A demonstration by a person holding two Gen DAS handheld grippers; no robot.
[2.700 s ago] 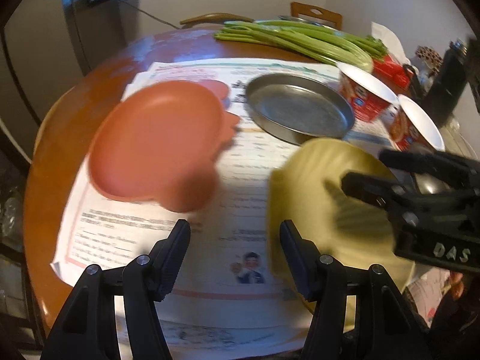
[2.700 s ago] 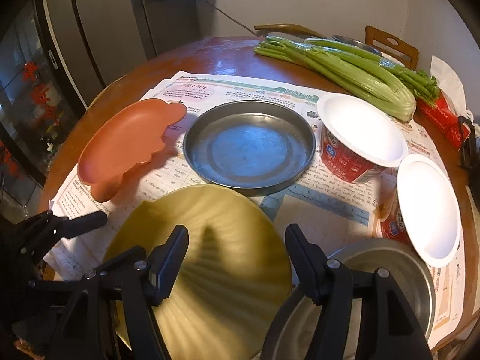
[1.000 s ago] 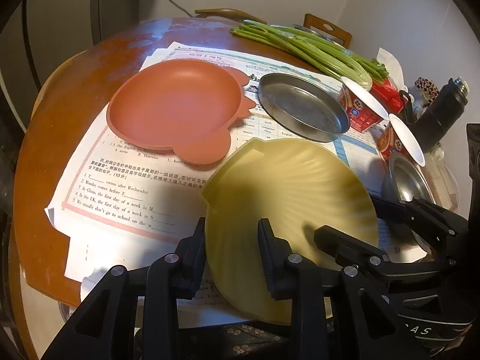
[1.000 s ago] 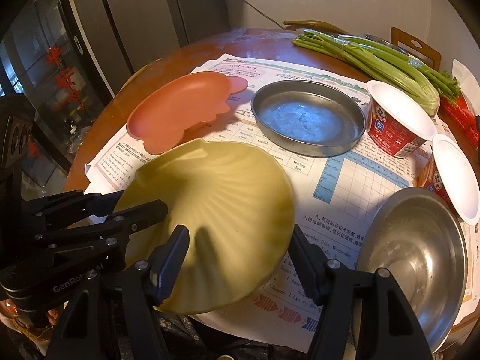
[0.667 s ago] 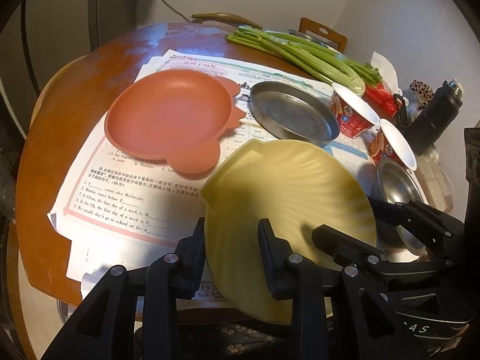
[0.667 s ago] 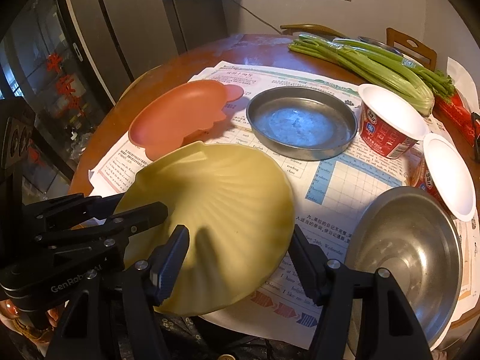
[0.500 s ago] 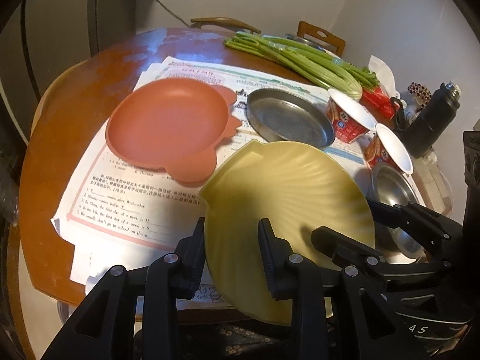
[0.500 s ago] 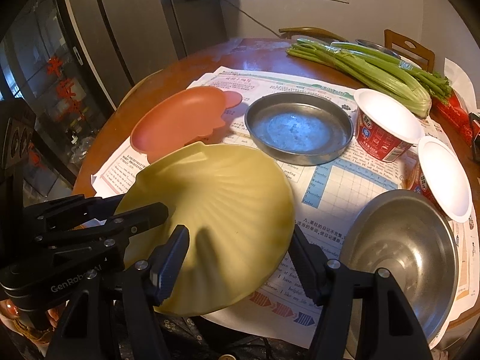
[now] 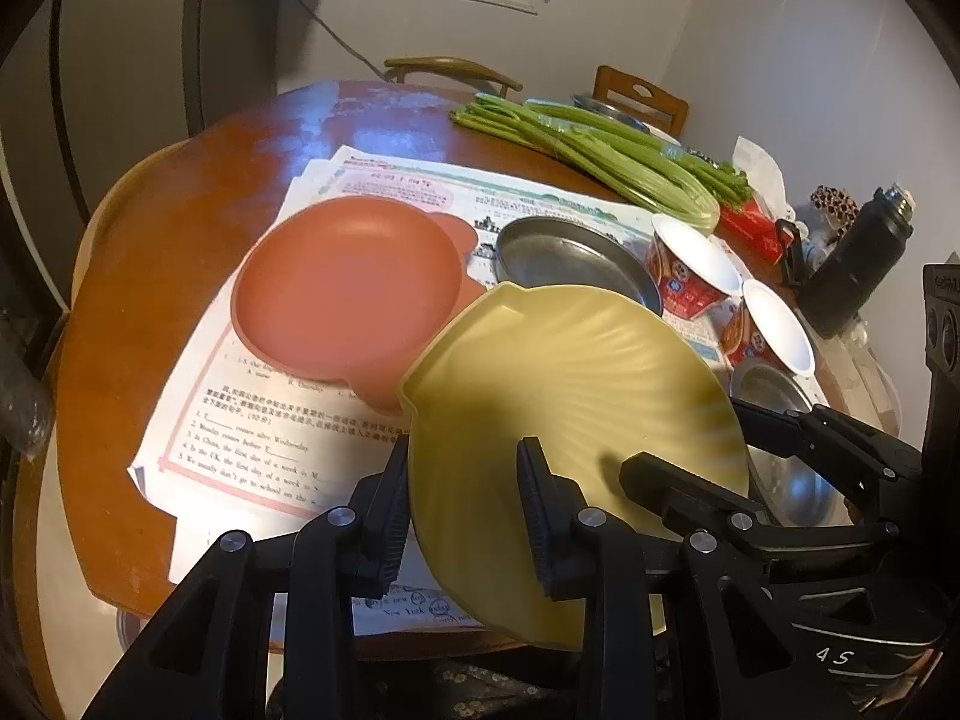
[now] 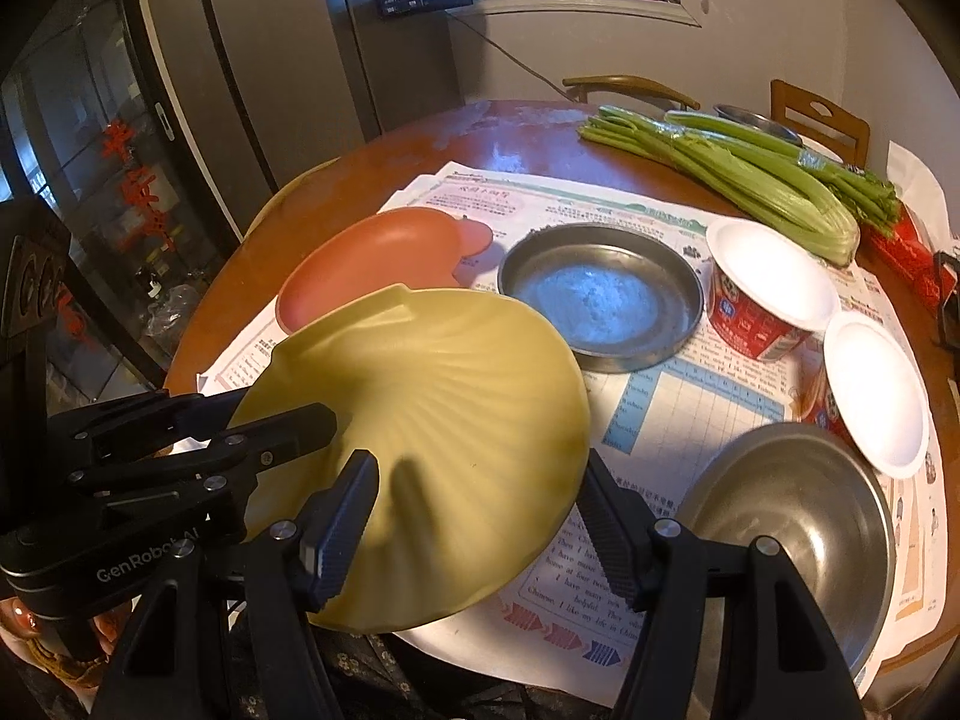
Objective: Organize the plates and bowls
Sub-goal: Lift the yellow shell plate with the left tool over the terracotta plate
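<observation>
Grippers (both clamped), yellow plate higher

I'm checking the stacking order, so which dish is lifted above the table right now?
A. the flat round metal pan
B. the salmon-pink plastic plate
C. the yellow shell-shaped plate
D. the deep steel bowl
C: the yellow shell-shaped plate is held above the papers by the left tool and the right tool, each shut on its rim.

A yellow shell-shaped plate is tilting above the paper-covered tabletop, near a salmon plate, steel pan and steel bowl.
</observation>
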